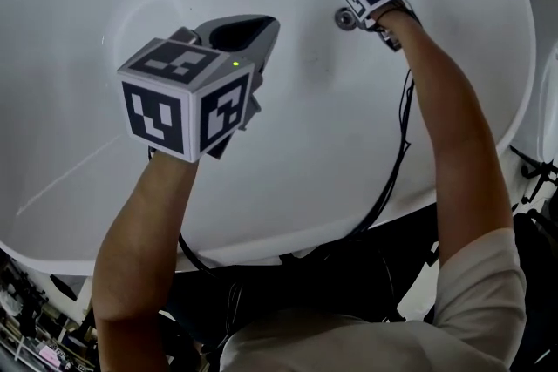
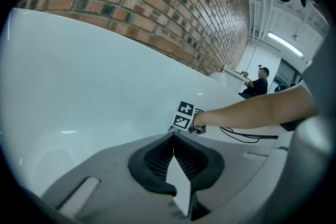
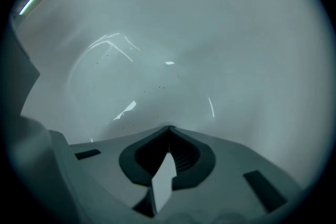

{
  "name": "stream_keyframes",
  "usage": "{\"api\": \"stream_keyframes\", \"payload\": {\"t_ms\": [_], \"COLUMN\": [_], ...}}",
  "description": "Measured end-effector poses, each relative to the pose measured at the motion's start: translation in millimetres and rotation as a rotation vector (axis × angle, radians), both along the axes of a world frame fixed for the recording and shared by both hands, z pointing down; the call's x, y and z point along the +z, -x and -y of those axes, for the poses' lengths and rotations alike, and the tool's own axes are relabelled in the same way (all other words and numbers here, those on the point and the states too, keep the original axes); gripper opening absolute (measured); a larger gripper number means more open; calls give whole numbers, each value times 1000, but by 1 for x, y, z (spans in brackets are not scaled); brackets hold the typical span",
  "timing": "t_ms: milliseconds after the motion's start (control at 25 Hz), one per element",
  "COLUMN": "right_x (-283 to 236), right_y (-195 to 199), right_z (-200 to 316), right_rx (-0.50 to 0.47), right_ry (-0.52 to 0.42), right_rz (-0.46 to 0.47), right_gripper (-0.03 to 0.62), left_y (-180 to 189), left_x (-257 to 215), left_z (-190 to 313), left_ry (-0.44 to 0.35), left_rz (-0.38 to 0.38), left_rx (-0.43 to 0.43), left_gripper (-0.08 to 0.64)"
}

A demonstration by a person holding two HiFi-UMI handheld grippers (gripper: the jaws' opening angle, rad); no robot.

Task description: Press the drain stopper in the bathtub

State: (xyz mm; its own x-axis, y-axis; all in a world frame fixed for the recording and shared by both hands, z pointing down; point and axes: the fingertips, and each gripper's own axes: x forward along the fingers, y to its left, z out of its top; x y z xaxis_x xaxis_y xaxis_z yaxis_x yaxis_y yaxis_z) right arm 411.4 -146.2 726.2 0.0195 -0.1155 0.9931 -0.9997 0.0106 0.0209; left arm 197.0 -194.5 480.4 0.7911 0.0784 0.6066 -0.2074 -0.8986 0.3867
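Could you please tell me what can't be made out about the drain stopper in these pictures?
Head view: the drain stopper is tiny, right at the right gripper; contact and pressed state cannot be told.
Right gripper view: only bathtub wall shows; the stopper is out of frame.
Left gripper view: the far right gripper blocks the stopper.

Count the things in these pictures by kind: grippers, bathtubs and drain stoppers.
Grippers: 2 (left gripper, right gripper)
Bathtub: 1
Drain stopper: 1
Total: 4
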Motion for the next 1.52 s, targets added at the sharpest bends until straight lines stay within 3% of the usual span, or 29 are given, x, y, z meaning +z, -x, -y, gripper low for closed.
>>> {"api": "stream_keyframes", "payload": {"t_ms": [480,800,1040,1240,1520], "right_x": [61,77,77,86,87], "right_y": [8,10,9,8,7], "right_z": [-22,-29,-28,-28,-28], "right_rx": [-1,34,125,138,126], "right_ry": [120,136,136,125,119], "right_rz": [67,104,143,121,104], "right_gripper": [15,15,17,20,19], "left_y": [8,-1,-4,-10,-11], "left_x": [31,31,17,13,13], "left_z": [-12,-23,-25,-41,-43], "left_ry": [52,170,165,179,200], "left_rz": [152,80,69,60,64], "left_rx": [55,48,73,122,122], "left_gripper": [6,6,6,6,6]}}
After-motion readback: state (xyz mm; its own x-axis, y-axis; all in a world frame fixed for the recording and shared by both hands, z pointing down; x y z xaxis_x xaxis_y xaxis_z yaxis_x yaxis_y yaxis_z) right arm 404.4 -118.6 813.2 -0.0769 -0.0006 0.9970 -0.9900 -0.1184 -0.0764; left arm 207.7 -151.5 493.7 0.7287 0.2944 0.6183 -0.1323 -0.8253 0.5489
